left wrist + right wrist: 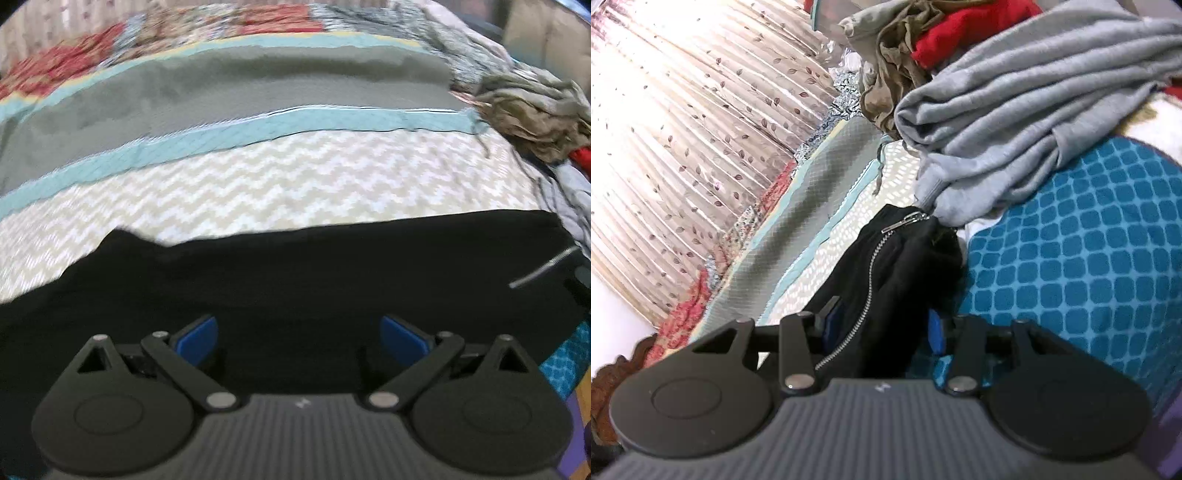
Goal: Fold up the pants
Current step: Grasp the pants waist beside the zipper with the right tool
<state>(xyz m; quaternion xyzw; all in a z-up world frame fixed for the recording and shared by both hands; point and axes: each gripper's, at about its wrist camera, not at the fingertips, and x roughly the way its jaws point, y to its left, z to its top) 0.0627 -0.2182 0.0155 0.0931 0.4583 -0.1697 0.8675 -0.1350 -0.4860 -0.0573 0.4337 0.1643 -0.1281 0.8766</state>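
The black pants (pixel 295 266) lie across the patterned bedspread, close in front of my left gripper (pixel 299 334). That gripper is open, its blue pads (pixel 197 338) wide apart just above the black cloth. In the right wrist view the pants (pixel 886 266) show a silver zipper (pixel 871 258) and bunch up between the blue pads (pixel 936 332) of my right gripper (pixel 882 328). The right jaws stand around the cloth, but whether they press it is hidden.
A quilt with chevron, teal and grey bands (pixel 258 177) covers the bed. A pile of clothes lies at the right: a grey sweatshirt (pixel 1015 110), an olive garment (pixel 532 110) and something red (pixel 960 29). A teal grid-pattern cloth (pixel 1071 240) lies beside the pants. A curtain (pixel 683 129) hangs behind.
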